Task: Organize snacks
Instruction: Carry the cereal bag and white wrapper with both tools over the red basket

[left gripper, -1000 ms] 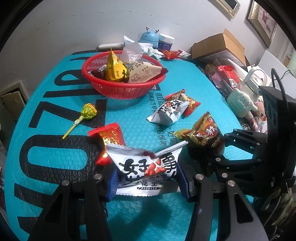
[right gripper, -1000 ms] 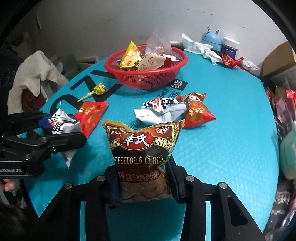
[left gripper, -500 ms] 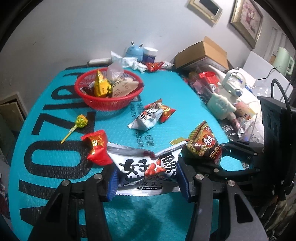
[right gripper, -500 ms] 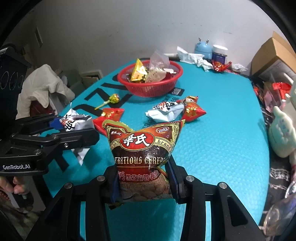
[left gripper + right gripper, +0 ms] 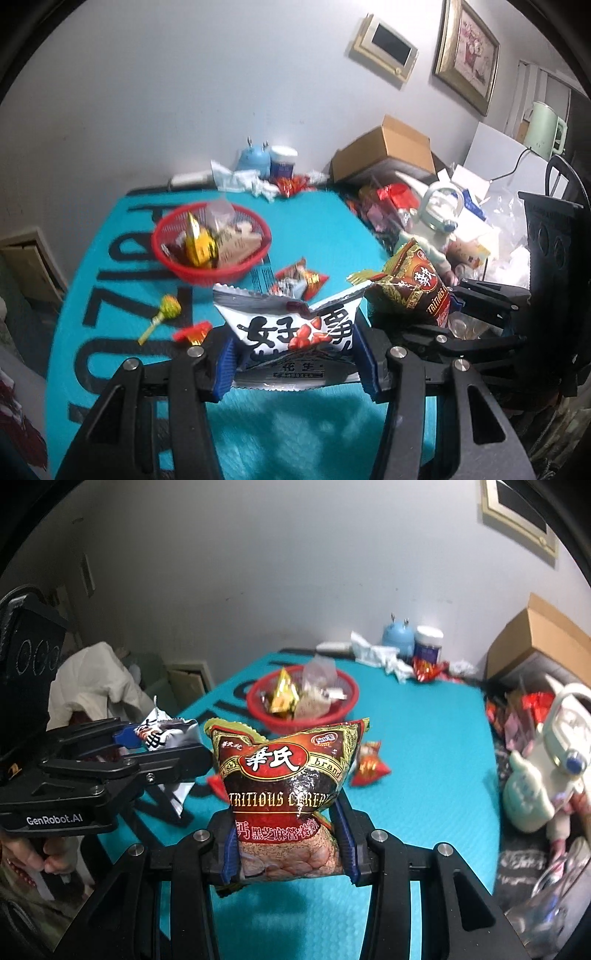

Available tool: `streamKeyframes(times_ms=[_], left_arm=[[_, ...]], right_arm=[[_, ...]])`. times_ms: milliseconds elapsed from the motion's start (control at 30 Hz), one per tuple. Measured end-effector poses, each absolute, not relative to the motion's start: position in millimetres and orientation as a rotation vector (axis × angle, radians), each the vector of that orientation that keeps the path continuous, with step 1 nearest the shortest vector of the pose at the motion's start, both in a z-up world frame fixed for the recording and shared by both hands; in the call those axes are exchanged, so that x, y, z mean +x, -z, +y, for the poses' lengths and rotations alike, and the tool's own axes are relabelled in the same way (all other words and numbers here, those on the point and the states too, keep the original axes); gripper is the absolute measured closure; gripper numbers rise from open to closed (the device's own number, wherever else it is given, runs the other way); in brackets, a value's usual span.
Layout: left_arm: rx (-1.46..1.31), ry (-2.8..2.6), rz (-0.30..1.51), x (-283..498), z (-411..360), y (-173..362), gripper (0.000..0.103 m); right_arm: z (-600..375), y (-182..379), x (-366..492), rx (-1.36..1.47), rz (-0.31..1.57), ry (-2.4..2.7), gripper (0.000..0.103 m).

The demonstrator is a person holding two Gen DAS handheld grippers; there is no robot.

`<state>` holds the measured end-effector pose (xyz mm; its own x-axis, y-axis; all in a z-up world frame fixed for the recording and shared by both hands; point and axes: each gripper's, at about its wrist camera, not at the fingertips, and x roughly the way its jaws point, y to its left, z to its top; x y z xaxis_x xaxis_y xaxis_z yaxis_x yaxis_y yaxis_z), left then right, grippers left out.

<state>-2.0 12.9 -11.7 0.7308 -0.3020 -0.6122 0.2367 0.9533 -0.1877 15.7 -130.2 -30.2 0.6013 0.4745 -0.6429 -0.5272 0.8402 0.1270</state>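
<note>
The left gripper [image 5: 295, 360] clamps a white peanut packet [image 5: 291, 328]; the right gripper [image 5: 288, 843], beside it, grips a brown cereal bag [image 5: 284, 786]. Ahead of both, a red basket [image 5: 210, 271] of snacks sits on the teal table [image 5: 424, 768].

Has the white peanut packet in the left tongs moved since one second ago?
Yes. The white peanut packet, clamped in the left tongs, has risen off the teal mat, toward the red basket.

Dark red cereal bag [image 5: 286, 794]: "華氏", "brand", "TRITIOUS CEREA" (cut off). Left gripper [image 5: 162, 746] body: "GenRobot.AI". White peanut packet [image 5: 295, 325]: "花生" on its lower edge.
</note>
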Motion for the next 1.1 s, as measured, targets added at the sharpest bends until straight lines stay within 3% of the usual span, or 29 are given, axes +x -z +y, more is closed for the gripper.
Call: streamKeyframes(times_ms=[500, 1100], left_arm=[[-0.049, 0.254, 0.559, 60.2, 38.9, -38.4, 0.05], [-0.048, 0.203, 0.582, 169.7, 76.3, -16.3, 0.05]], right_arm=[[-107.5, -9.3, 87.4, -0.1, 0.653, -0.565, 0.061], [-65.2, 4.8, 192.4, -0.106, 0.66, -0.577, 0.061]])
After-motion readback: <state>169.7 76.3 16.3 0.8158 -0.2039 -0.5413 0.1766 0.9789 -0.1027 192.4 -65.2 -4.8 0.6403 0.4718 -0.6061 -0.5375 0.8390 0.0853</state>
